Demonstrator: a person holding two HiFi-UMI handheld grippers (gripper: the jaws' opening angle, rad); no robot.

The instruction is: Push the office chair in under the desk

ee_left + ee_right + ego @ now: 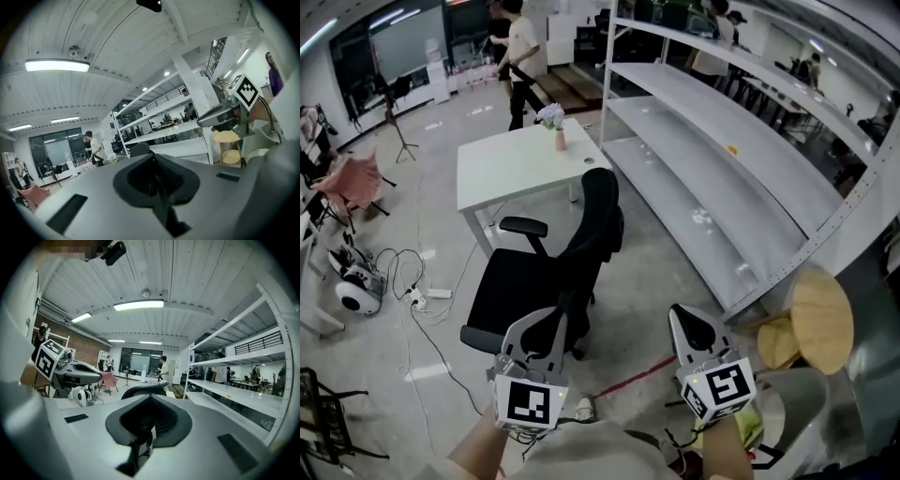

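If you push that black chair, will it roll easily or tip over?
The office chair probably rolls easily: it seems to stand on casters on smooth floor. Pushed high on its backrest, it may swivel or tilt rather than go straight toward the desk.

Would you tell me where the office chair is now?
In the head view the office chair stands mid-frame, on the floor before the white desk, just ahead of the left gripper.

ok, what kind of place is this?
Probably an open office or lab workspace: a white desk, a black office chair, long white shelving and loose cables.
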